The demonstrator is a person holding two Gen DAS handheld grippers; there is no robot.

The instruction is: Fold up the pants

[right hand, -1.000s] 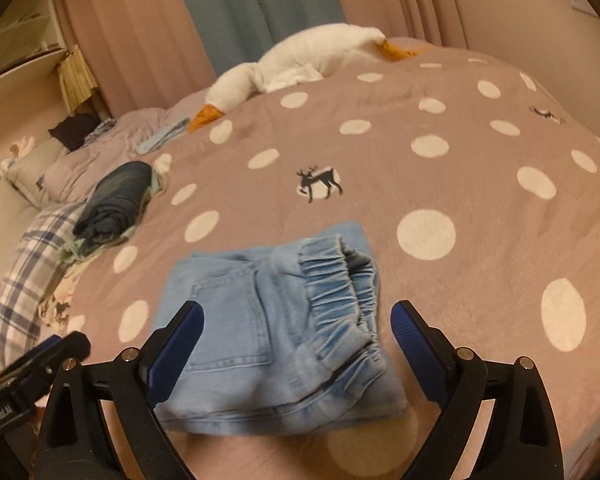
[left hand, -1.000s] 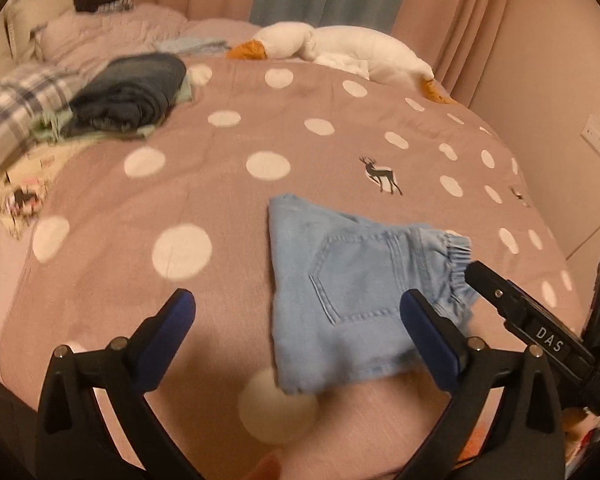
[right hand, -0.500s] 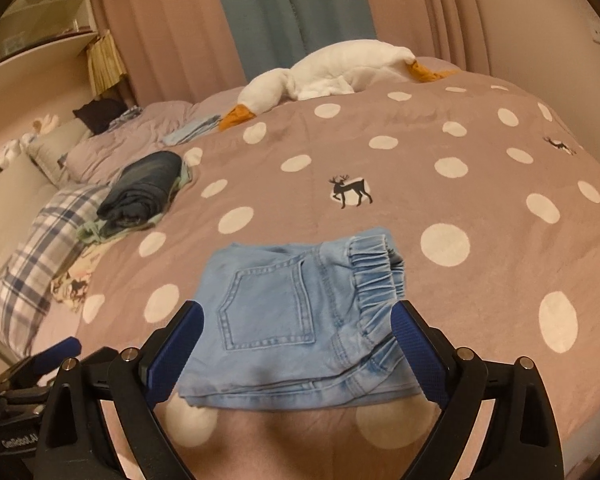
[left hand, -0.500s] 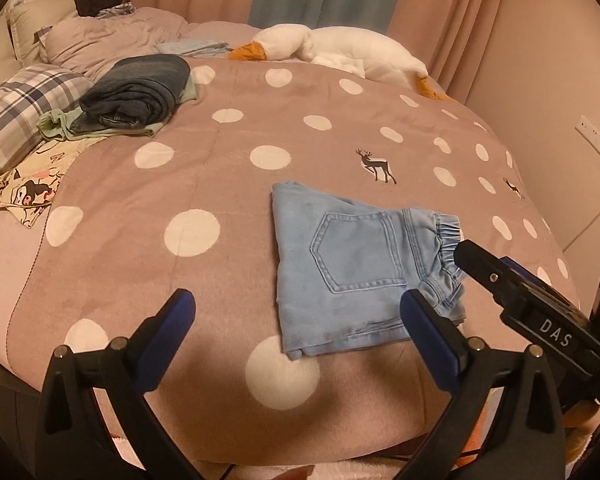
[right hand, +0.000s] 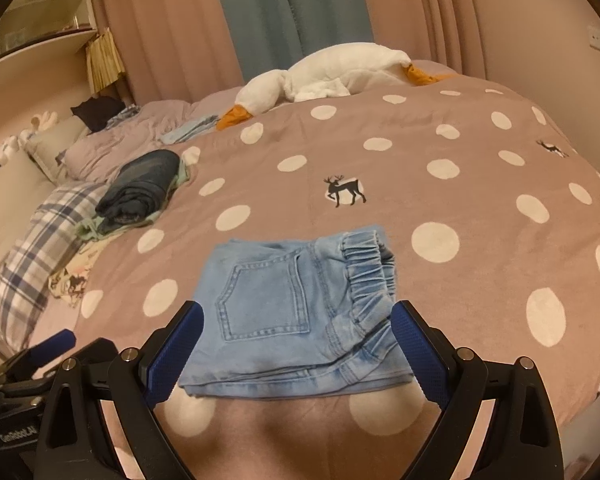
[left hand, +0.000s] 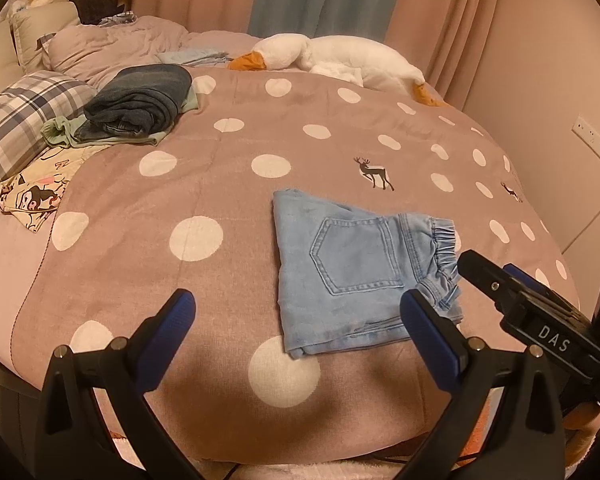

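Note:
The light blue denim pants (left hand: 360,268) lie folded into a small rectangle on the pink polka-dot blanket (left hand: 228,184), back pocket up, elastic waistband to the right. They also show in the right wrist view (right hand: 296,308). My left gripper (left hand: 296,316) is open and empty, above the bed's near edge, left of the pants. My right gripper (right hand: 296,328) is open and empty, raised in front of the pants and apart from them. Its body shows in the left wrist view (left hand: 540,316).
A stack of folded dark jeans (left hand: 140,100) on green clothes lies at the far left. A plaid pillow (left hand: 16,128) and a printed cloth (left hand: 36,192) lie at the left. A white goose plush (left hand: 332,60) lies at the back by the curtains.
Both grippers have pulled back and up from the folded pants, so more of the bed shows. The pants have not moved.

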